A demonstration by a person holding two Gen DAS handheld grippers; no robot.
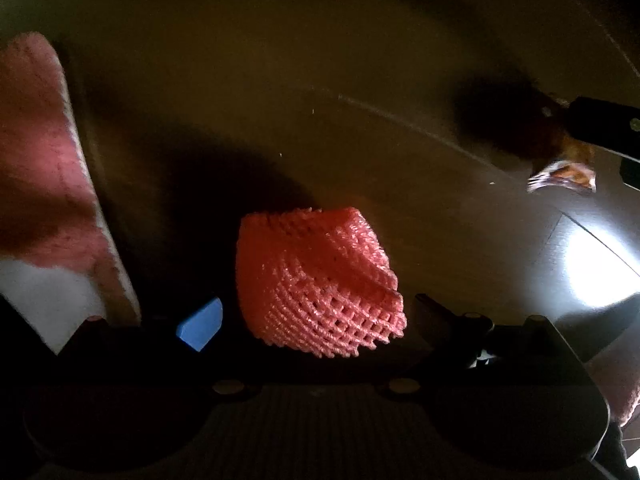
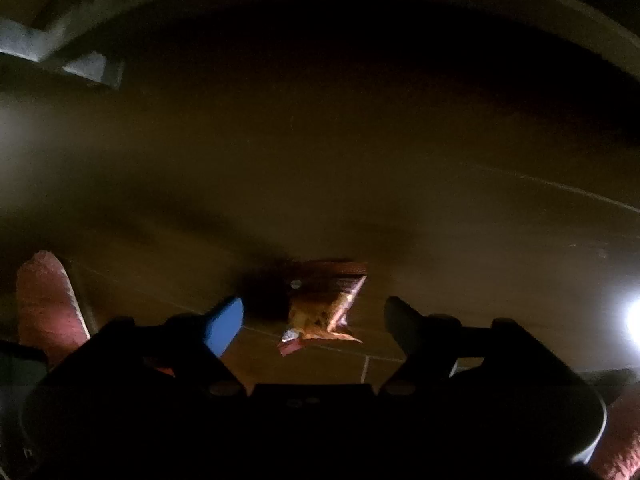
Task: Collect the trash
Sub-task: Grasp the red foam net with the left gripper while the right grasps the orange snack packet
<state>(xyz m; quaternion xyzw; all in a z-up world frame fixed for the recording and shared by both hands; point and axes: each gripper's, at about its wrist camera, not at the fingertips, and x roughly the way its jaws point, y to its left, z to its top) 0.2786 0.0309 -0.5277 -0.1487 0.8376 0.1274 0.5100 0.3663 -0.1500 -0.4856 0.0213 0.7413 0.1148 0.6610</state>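
A pink foam fruit net (image 1: 320,284) lies on the dark floor between the spread fingers of my left gripper (image 1: 316,316), which is open; its blue pad (image 1: 200,326) is apart from the net. A crumpled orange snack wrapper (image 2: 324,312) lies between the spread fingers of my right gripper (image 2: 316,320), which is open, with its blue pad (image 2: 225,326) to the wrapper's left. The wrapper (image 1: 562,174) also shows at the right edge of the left wrist view, with the right gripper's black body (image 1: 604,126) over it.
The scene is dim, on a brown tiled floor (image 1: 320,100). A pink slipper (image 1: 44,184) stands at the left, also in the right wrist view (image 2: 48,312). A bright glare patch (image 1: 600,272) lies on the floor at right. A grey frame (image 2: 60,56) is at far left.
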